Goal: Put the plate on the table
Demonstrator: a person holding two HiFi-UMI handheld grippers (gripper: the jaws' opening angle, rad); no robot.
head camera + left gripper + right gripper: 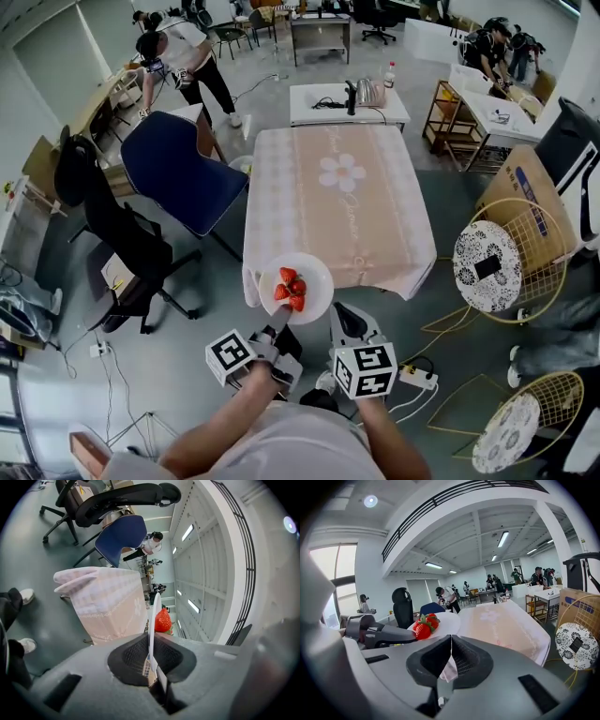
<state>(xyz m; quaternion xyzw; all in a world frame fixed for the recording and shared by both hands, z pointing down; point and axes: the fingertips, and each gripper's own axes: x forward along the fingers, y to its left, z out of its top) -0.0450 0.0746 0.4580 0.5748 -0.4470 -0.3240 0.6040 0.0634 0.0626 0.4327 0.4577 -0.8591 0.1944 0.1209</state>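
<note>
A white plate (316,270) bearing several strawberries (290,289) hangs over the near left corner of the table (328,197), which wears a pink flowered cloth. My left gripper (278,321) is shut on the plate's near rim. In the left gripper view the plate (153,616) runs edge-on out of the jaws (151,660), with a strawberry (162,620) beside it. My right gripper (336,315) sits just right of the plate, jaws together. In the right gripper view its jaws (451,656) are shut with no plate between them. The plate (446,619) lies ahead and to the left.
A blue chair (178,178) and a black office chair (112,225) stand left of the table. Yellow wire side tables (497,262) (525,422) and a cardboard box (525,187) are on the right. A small white table (347,103) stands behind, with people working further back.
</note>
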